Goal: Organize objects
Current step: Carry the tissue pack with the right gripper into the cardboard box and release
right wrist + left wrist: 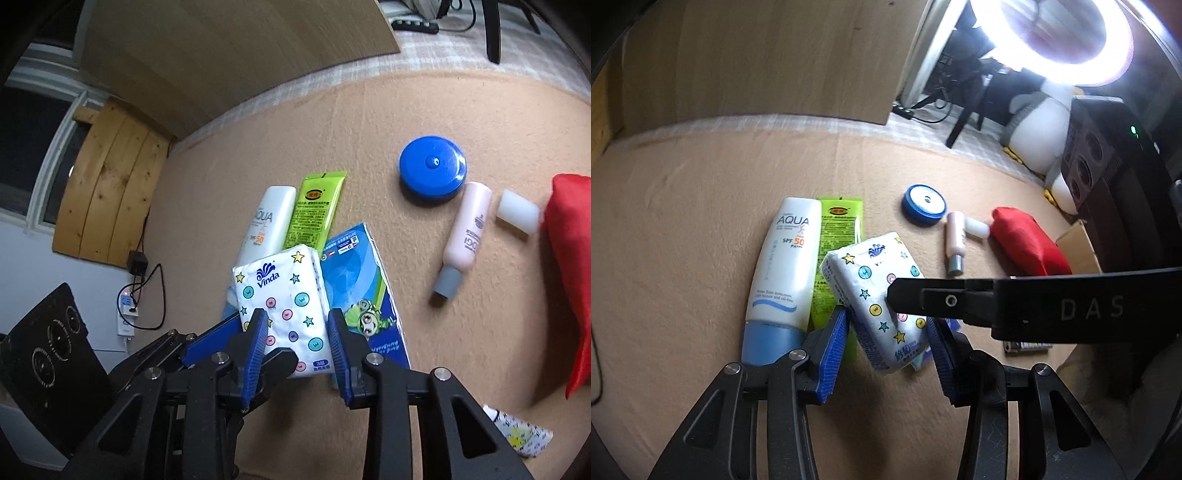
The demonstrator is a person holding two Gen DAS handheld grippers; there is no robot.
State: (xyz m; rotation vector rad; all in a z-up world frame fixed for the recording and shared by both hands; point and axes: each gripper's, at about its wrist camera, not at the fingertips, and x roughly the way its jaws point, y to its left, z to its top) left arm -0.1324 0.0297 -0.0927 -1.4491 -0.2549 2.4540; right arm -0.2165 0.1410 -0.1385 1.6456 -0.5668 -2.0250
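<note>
A white Vinda tissue pack point(286, 306) with stars and dots lies tilted on a blue tissue pack point(364, 291). My right gripper point(297, 345) has its blue pads on both sides of the white pack and is shut on it. In the left wrist view the same pack point(875, 295) sits between the pads of my left gripper point(888, 341), which stands open around it, with the right gripper's black finger point(960, 301) crossing over it. A white AQUA sunscreen tube point(783, 273) and a green tube point(834, 254) lie side by side to the left.
On the tan blanket lie a blue round tin point(432, 168), a pink bottle point(465, 236), a white cap point(517, 210) and a red pouch point(570, 273). A wooden board point(221, 55) stands behind. A small printed packet point(521, 434) lies at the near right.
</note>
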